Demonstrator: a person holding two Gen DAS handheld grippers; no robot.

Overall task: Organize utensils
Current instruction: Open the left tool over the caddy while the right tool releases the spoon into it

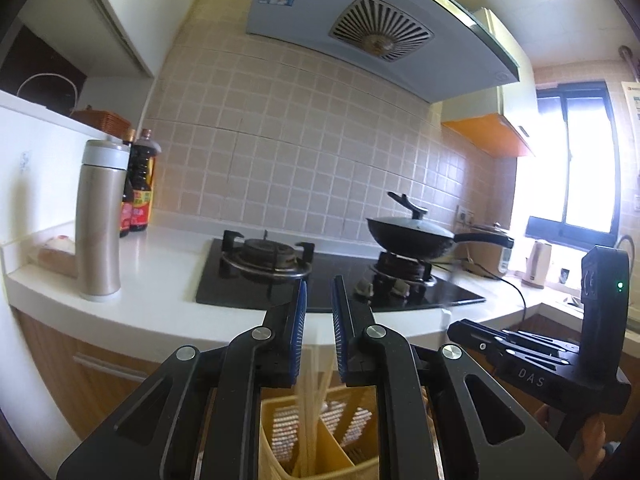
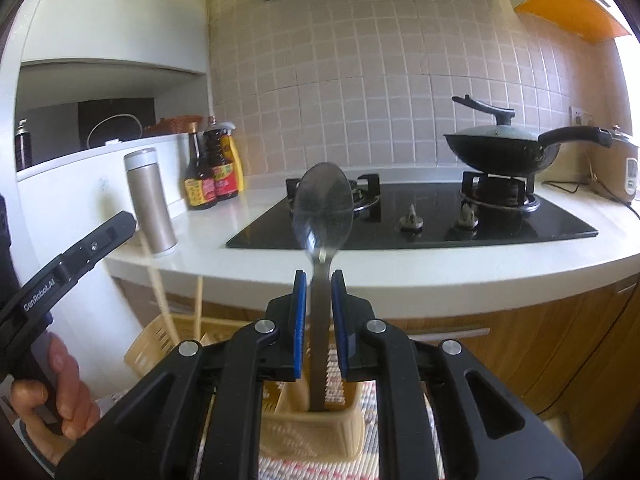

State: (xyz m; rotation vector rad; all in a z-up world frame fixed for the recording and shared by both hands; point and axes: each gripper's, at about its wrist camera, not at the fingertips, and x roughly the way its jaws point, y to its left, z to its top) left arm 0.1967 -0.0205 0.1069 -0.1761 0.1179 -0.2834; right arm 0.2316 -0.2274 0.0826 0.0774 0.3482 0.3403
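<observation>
From the left wrist camera, the left gripper (image 1: 319,300) points level across the white countertop (image 1: 168,280), its blue pads close together and pinching a bundle of pale wooden chopsticks (image 1: 314,392) whose lower ends hang down into the yellow perforated plastic utensil basket (image 1: 280,440) below the counter edge. Beyond the fingers lies the black glass gas hob (image 1: 340,284), with a black lidded wok (image 1: 412,236) on its right burner. A champagne-coloured steel flask (image 1: 100,220) stands upright on the counter to the left, dark sauce bottles (image 1: 140,192) just behind it. From the right wrist camera, the right gripper (image 2: 319,292) tilts a little downward, its blue pads drawn in on the flat handle of a stainless steel spoon (image 2: 322,208); the spoon stands upright, bowl uppermost in front of the hob, and its handle end reaches down into a compartment of the same basket, which rests on a woven patterned mat (image 2: 400,420). At the left edge, a hand (image 2: 52,392) grips the other tool's handle, with the chopsticks slanting down to the basket.
</observation>
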